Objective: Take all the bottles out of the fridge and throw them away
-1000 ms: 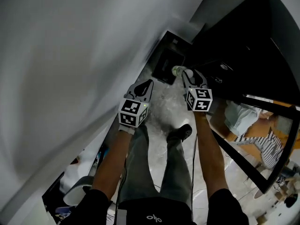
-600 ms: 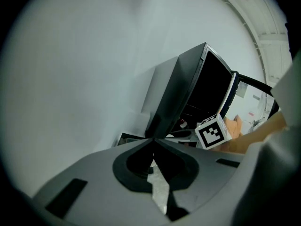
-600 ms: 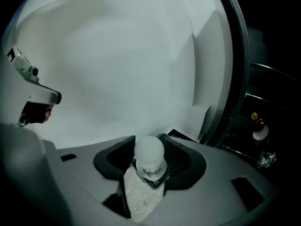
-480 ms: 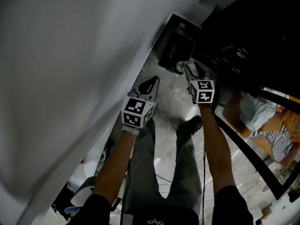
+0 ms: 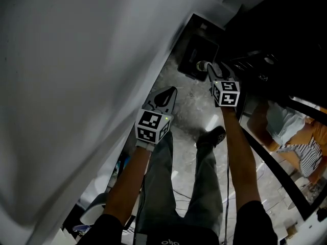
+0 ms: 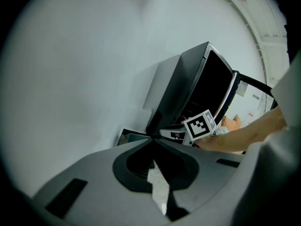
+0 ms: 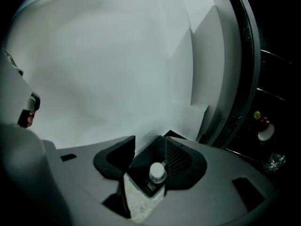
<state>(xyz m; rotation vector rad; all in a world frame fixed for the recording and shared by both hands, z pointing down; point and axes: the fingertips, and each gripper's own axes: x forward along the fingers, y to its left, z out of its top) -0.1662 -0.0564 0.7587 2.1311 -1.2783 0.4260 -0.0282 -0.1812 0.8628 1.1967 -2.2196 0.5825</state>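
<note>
The bottle (image 7: 157,173), clear with a white cap, sits between the jaws of the right claw (image 7: 149,140), pinched close against the ribbed right pad, cap toward the camera. Straight below it is the dark open bin (image 7: 140,173); what lies inside the bin is too dark to tell.

From the head view the bottle (image 5: 201,65) shows only as a pale cap at the tip of the right claw (image 5: 210,70), over the near corner of the bin (image 5: 196,52), which stands on the marble floor (image 5: 189,106) against the white wall (image 5: 76,86).

The left claw (image 6: 153,138) is pressed together at the tips with nothing in it, and hangs lower in the head view (image 5: 171,92), well apart from the bin.

Only the right gripper view looks into the dark fridge (image 7: 277,79): a red-and-yellow-topped item (image 7: 263,126) and a crumpled clear thing (image 7: 275,161) rest on its shelves. The left gripper view shows the fridge (image 6: 207,88) from outside, door open.
</note>
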